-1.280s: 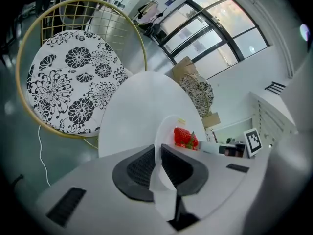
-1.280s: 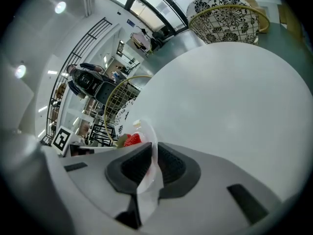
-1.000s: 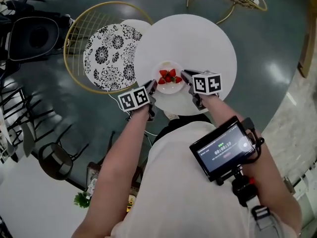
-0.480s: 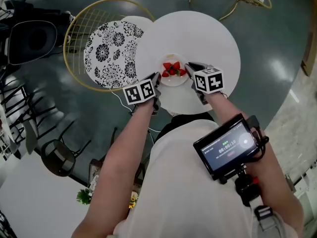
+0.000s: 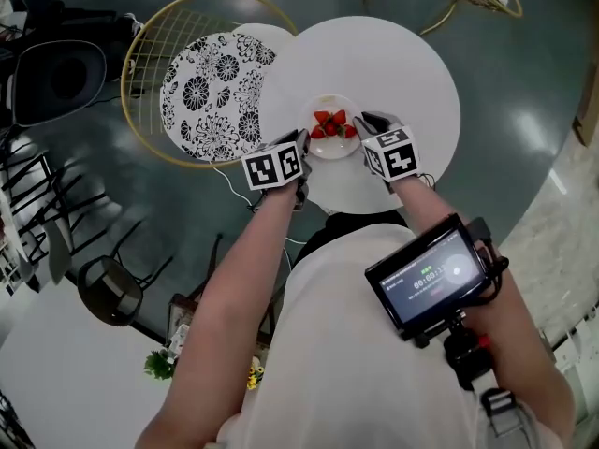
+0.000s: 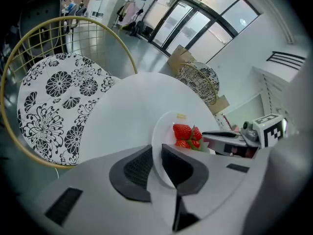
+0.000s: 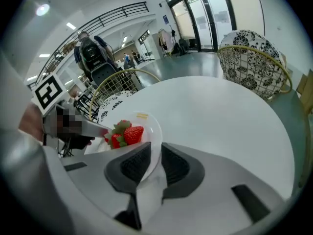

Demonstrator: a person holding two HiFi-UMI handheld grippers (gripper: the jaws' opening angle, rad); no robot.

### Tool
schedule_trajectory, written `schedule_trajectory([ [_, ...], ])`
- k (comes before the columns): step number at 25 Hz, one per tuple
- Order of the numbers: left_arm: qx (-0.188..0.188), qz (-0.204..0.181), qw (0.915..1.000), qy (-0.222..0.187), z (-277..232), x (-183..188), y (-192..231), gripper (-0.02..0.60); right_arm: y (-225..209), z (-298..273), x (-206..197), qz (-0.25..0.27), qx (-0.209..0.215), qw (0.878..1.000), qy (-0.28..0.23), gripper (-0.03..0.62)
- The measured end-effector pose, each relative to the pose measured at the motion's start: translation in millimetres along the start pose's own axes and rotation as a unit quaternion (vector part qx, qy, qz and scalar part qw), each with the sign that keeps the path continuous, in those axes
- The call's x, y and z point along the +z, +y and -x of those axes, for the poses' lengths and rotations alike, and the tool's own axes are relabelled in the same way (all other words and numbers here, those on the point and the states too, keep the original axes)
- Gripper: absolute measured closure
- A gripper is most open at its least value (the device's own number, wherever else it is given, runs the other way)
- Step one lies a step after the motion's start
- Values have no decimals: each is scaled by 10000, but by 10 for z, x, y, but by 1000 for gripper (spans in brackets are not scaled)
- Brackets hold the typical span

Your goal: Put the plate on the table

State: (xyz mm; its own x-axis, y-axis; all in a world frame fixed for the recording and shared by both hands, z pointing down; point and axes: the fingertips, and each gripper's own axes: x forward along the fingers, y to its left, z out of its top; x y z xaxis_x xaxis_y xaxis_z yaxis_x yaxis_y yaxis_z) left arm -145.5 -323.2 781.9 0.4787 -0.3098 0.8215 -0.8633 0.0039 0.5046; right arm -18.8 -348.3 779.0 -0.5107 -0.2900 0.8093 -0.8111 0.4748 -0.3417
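Nearest the camera, a small screen (image 5: 429, 279) is worn at the person's chest; white timer digits are lit on it, but they cannot be read with certainty. Black-and-white square markers are carried on each claw's cube. The left claw (image 6: 156, 156) is pinched onto the rim of the plate (image 5: 323, 152) at the plate's 8 o'clock edge, and the thin white rim is seen clamped between the two dark pads. The right claw (image 7: 155, 161) is likewise pinched onto the rim at about 3 o'clock. The plate is held between the two claws over the round white bench (image 5: 393, 64), toward its 6 o'clock side; whether it touches the top cannot be told. A few red strawberries (image 5: 331, 124) are piled on it, and a small yellow label on the far rim is too small to read. At the bench's 9 o'clock a gold wire chair (image 5: 211, 92) with a black-and-white floral cushion is tucked partly under the edge.
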Motion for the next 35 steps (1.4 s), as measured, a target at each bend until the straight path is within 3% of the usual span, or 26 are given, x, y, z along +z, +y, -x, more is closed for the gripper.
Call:
schedule_trajectory([
  [5,115,-103,9998,-107,2,-8,5,540,11,-20,-9,490,-106,9987,53,543],
  [17,287,-93,9980,-552,225,49,224,537,-60,0,84,546,-439,9968,-386,545],
  [24,-216,-132,9976,-642,338,-58,-7,537,-107,201,102,167,-368,9968,-695,548],
  [26,-266,-230,9973,-640,445,-186,-103,537,-43,354,60,41,-281,9962,-827,589],
  [30,-353,-398,9962,-687,577,-341,-205,577,33,530,26,-202,-122,9944,-1034,589],
  [35,-530,-528,9936,-851,686,-494,-255,577,177,682,-86,-659,162,9894,-1281,589],
])
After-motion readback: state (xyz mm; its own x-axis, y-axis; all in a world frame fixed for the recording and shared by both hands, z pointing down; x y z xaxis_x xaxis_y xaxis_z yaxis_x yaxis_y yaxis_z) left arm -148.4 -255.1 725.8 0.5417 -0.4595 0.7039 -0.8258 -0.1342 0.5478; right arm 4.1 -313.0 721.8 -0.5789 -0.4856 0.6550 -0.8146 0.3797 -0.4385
